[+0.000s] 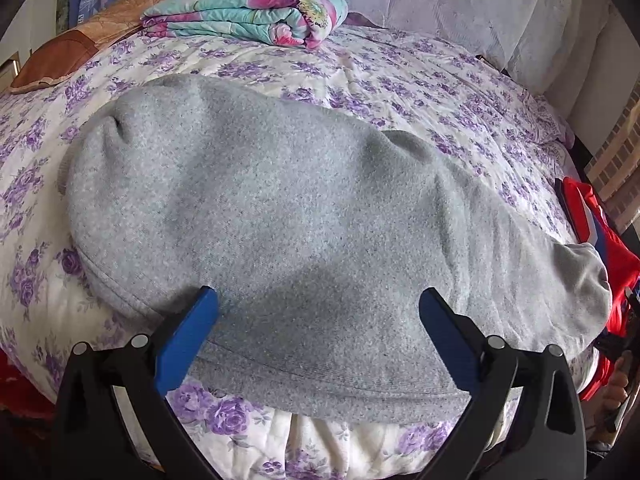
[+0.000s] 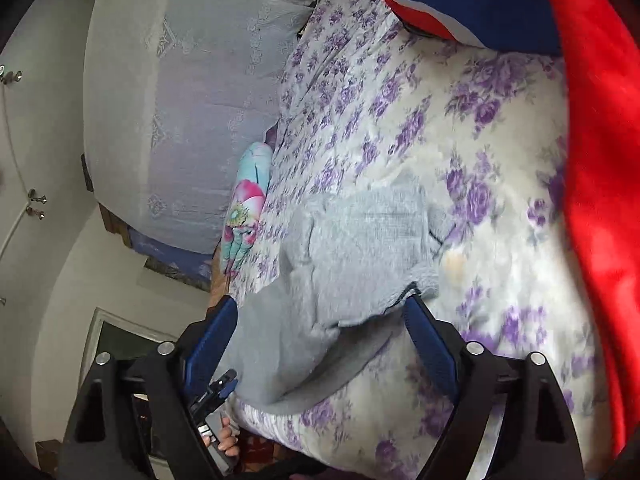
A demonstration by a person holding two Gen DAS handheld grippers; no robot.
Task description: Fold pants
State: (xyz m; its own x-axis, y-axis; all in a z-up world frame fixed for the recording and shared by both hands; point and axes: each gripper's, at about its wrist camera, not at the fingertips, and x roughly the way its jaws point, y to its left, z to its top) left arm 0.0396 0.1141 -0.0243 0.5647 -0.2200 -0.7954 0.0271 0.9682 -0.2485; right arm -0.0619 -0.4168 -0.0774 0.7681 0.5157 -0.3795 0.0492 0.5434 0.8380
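Observation:
Grey fleece pants (image 1: 280, 220) lie folded in a broad bundle on the bed, the hem edge near the front. My left gripper (image 1: 318, 300) is open, its blue fingers (image 1: 188, 336) spread just above the near edge of the pants, holding nothing. In the right wrist view the same grey pants (image 2: 340, 264) lie on the bedspread, seen from their end. My right gripper (image 2: 320, 308) is open, its fingers either side of the pants' near end, not closed on the cloth. The view is tilted and slightly blurred.
The bed has a white bedspread with purple flowers (image 1: 420, 92). A folded turquoise floral quilt (image 1: 248, 12) and a brown pillow (image 1: 68, 52) lie at the headboard end. A red and blue garment (image 1: 600, 232) lies at the right edge of the bed; it also shows in the right wrist view (image 2: 592, 160).

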